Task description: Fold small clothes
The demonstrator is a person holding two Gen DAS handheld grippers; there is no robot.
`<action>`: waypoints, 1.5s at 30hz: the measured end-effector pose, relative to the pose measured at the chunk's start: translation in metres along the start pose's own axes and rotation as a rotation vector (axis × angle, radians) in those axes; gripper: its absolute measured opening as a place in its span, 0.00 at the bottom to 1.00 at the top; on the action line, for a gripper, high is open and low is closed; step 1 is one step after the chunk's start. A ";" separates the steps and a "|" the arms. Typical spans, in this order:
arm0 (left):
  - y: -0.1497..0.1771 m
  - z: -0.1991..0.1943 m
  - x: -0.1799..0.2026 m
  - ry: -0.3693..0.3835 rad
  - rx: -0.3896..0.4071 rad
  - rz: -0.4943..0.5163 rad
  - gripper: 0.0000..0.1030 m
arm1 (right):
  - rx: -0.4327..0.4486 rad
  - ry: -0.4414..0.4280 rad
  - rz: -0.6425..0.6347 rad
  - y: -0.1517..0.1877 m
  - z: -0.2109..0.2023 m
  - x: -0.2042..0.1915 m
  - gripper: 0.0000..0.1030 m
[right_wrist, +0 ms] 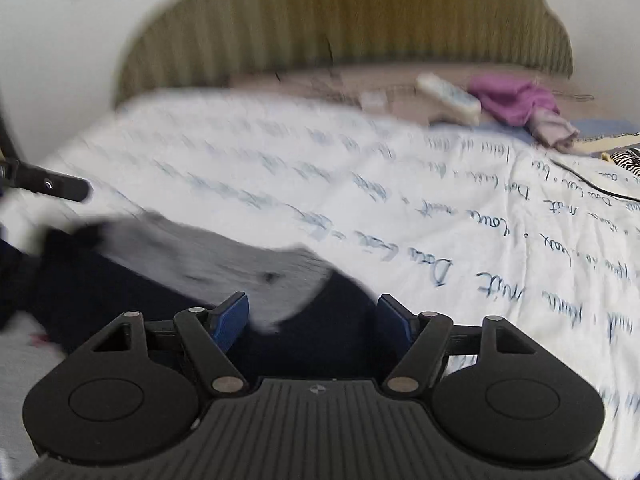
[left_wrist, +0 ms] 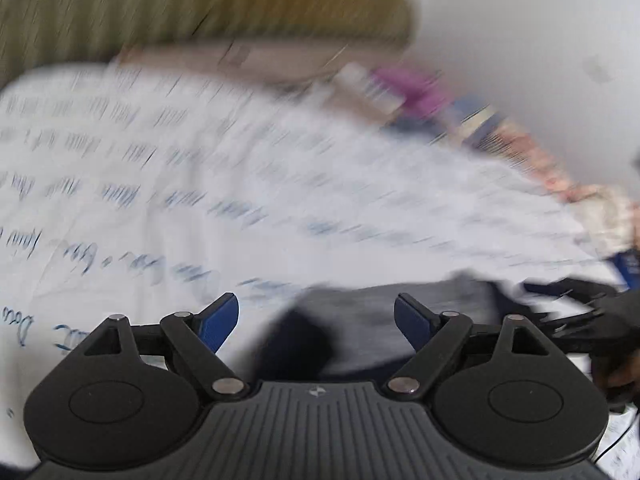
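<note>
A small grey and dark navy garment (right_wrist: 208,256) lies on the white bedspread with blue script (right_wrist: 360,184). My right gripper (right_wrist: 313,318) is open, its blue pads on either side of the garment's near dark edge. In the left wrist view the same garment (left_wrist: 384,320) lies just ahead of my left gripper (left_wrist: 316,320), which is open and empty. Both views are motion blurred. The other gripper shows at the right edge of the left view (left_wrist: 592,320) and the left edge of the right view (right_wrist: 52,186).
A purple cloth (right_wrist: 516,100) and a white remote-like object (right_wrist: 448,94) lie near the head of the bed. An olive ribbed headboard (right_wrist: 340,20) stands behind. A striped item (right_wrist: 628,158) and a dark cable (right_wrist: 580,180) lie at the right.
</note>
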State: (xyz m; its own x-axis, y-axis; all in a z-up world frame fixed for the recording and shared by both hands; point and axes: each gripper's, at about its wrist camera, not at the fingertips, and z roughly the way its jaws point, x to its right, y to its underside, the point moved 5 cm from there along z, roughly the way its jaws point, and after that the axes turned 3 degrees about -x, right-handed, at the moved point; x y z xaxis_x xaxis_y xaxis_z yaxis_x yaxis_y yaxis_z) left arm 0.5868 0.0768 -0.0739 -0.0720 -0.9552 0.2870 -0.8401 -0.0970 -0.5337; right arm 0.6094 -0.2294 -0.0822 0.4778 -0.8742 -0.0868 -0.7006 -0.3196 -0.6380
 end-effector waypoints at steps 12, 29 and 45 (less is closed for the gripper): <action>-0.004 0.048 0.017 0.070 -0.172 0.265 0.06 | -0.019 -0.151 0.063 -0.015 0.046 0.006 0.09; -0.015 0.022 -0.001 -0.147 0.108 0.318 0.41 | 0.120 0.003 0.292 -0.008 0.027 0.025 0.62; 0.190 -0.261 -0.218 -0.429 0.555 -0.228 0.84 | 0.102 -0.257 0.363 0.130 -0.078 -0.125 0.82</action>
State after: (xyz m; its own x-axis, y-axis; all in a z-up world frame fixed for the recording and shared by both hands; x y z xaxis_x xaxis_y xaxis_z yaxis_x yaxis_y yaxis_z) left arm 0.3026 0.3396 -0.0307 0.3840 -0.9089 0.1628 -0.4050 -0.3243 -0.8549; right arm 0.4171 -0.1897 -0.0946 0.3357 -0.7998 -0.4976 -0.7977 0.0396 -0.6018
